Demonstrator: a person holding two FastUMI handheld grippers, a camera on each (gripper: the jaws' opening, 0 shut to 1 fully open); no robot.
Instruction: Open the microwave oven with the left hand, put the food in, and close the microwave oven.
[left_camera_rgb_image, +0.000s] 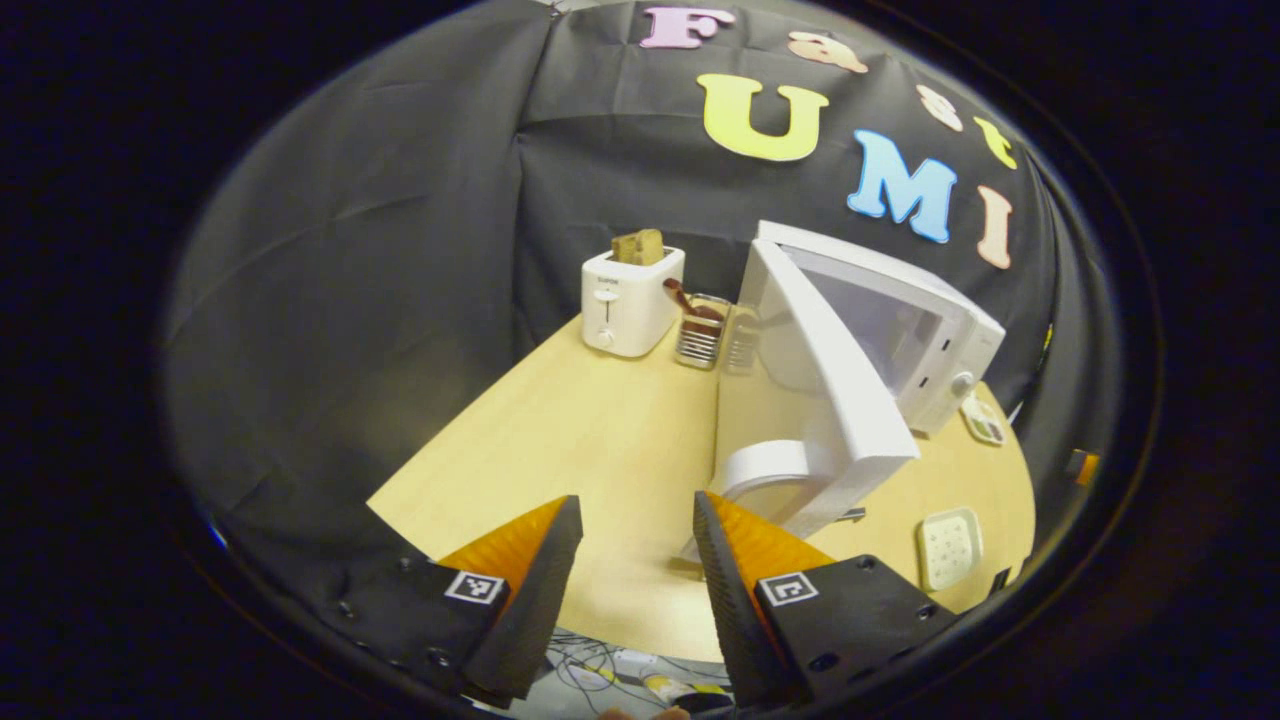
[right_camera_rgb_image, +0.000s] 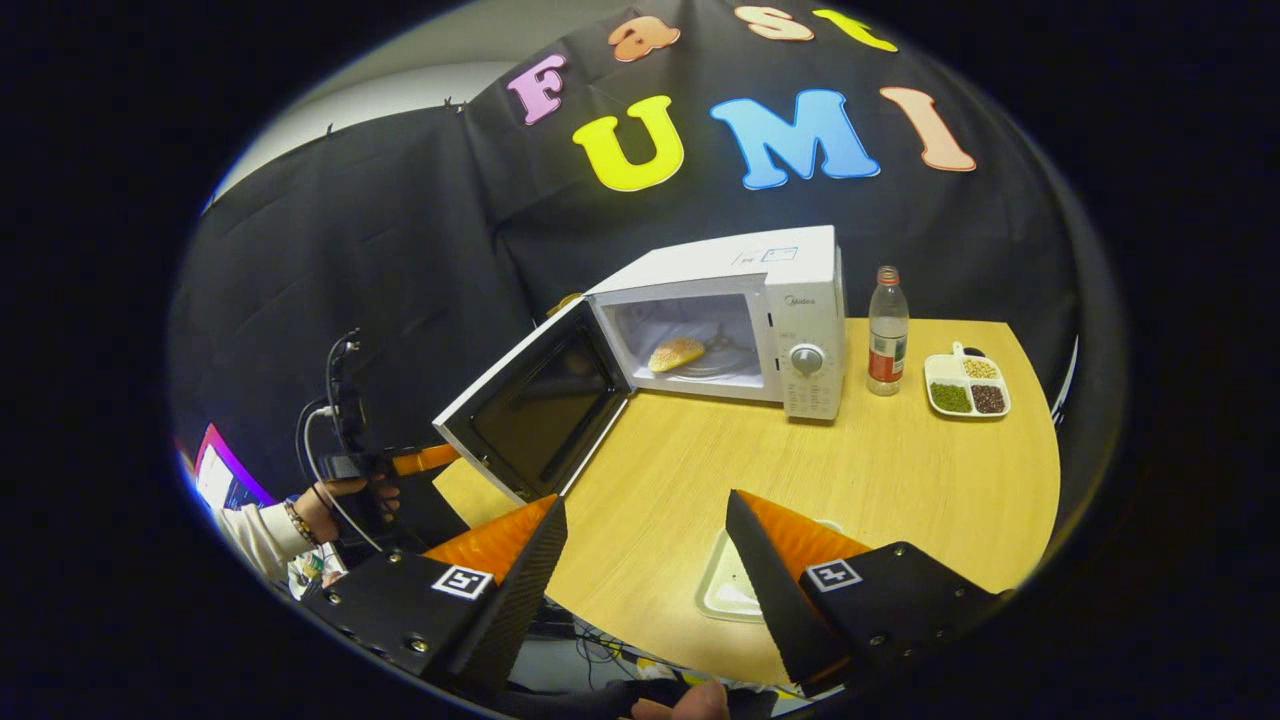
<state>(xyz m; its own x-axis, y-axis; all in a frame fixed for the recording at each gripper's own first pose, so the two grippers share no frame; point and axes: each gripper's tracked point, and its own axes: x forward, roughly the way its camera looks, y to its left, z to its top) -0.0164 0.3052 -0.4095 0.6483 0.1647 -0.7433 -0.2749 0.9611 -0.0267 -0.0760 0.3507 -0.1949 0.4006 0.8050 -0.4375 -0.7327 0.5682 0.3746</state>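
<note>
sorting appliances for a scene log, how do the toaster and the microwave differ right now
The toaster is small and upright with bread sticking out of its top slot; the microwave is a wider box with a bun inside. The toaster has no door; the microwave's door is swung wide open. Both are white and stand on the wooden table.

Dim booth, table (right_camera_rgb_image: 900, 470) evenly lit from above, soft shadows, strong fisheye bending at edges

A staged kitchen booth: black cloth wall (right_camera_rgb_image: 400, 230) at the far side, pale wooden table (right_camera_rgb_image: 900, 470), white microwave oven (right_camera_rgb_image: 790, 300), white toaster (left_camera_rgb_image: 630, 300) far left.
</note>
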